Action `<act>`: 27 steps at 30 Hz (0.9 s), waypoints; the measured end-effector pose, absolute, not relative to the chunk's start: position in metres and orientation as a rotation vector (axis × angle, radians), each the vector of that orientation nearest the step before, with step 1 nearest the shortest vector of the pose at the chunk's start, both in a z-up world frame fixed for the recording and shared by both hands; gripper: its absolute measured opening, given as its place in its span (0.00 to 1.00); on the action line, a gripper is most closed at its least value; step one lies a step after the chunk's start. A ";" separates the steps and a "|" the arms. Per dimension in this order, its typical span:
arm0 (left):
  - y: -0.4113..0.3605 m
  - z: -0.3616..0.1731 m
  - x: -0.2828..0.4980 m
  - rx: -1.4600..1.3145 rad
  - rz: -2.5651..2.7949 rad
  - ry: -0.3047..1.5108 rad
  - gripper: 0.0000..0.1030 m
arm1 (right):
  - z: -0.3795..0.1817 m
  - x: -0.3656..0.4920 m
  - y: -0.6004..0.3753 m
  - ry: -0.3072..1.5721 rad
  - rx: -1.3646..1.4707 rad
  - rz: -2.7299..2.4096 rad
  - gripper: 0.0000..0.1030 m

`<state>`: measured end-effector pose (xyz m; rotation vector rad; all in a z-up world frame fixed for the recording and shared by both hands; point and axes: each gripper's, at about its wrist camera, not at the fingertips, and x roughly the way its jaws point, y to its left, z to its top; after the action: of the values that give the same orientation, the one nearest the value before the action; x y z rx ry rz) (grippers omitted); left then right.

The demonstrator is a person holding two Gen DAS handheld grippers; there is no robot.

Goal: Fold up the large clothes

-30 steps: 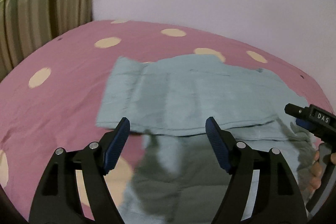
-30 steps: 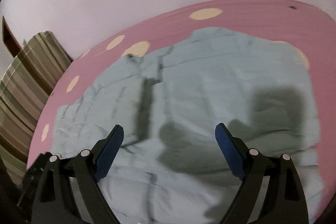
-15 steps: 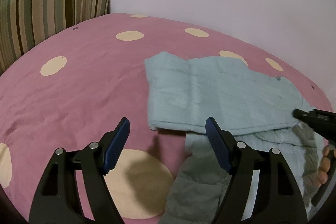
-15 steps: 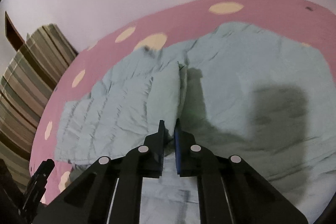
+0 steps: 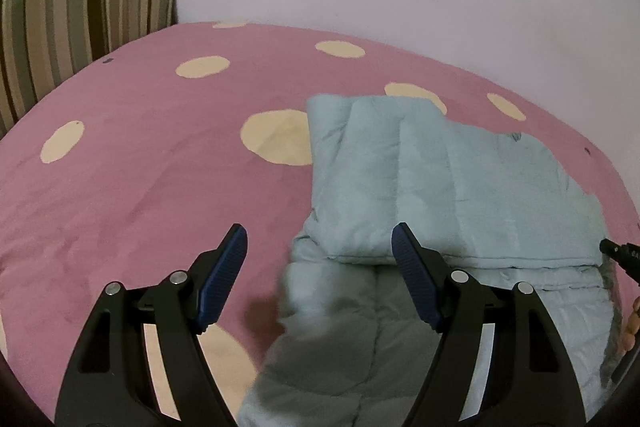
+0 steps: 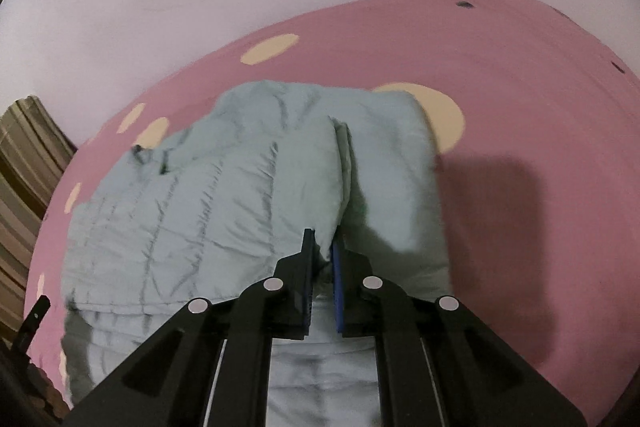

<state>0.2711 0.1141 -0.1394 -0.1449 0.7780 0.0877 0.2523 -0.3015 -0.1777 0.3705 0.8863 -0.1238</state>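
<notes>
Off to the far left of the left tool (image 5: 319,251) stands a cushion (image 5: 84,11) in green, cream and brown stripes, soft-cornered, at the edge of the bed. The bed's cover (image 5: 152,163) is a matte pink cloth with big cream dots, faintly creased. The left tool hangs over it with its black arms spread wide and its ribbed blue pads (image 5: 224,277) holding nothing; one pad is above bare pink, the other above the garment's edge. Ahead and to the right of that tool lies the padded jacket (image 5: 440,187), pale blue-green, quilted in puffy channels, one panel folded flat over a lower layer. The right tool (image 6: 322,254) has its arms pressed together, pinching a raised ridge of that jacket (image 6: 248,195), so the fabric peaks and wrinkles up from the bed (image 6: 520,75).
</notes>
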 end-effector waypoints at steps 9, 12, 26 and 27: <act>0.104 -0.146 0.286 -0.109 0.062 0.804 0.72 | -0.167 0.237 -0.310 0.869 0.348 -0.146 0.53; 0.102 -0.142 0.298 -0.104 0.059 0.800 0.72 | -0.147 0.238 -0.307 0.804 0.328 -0.161 0.53; 0.108 -0.190 0.378 -0.080 0.124 0.959 0.75 | -0.202 0.338 -0.281 0.959 0.227 -0.084 0.53; 0.108 -0.193 0.379 -0.083 0.124 0.963 0.76 | -0.209 0.339 -0.280 0.972 0.214 -0.081 0.53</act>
<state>0.3792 0.1080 -0.1926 -0.0835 0.9633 0.1239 0.3393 -0.2800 -0.2090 0.2141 0.9722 -0.0805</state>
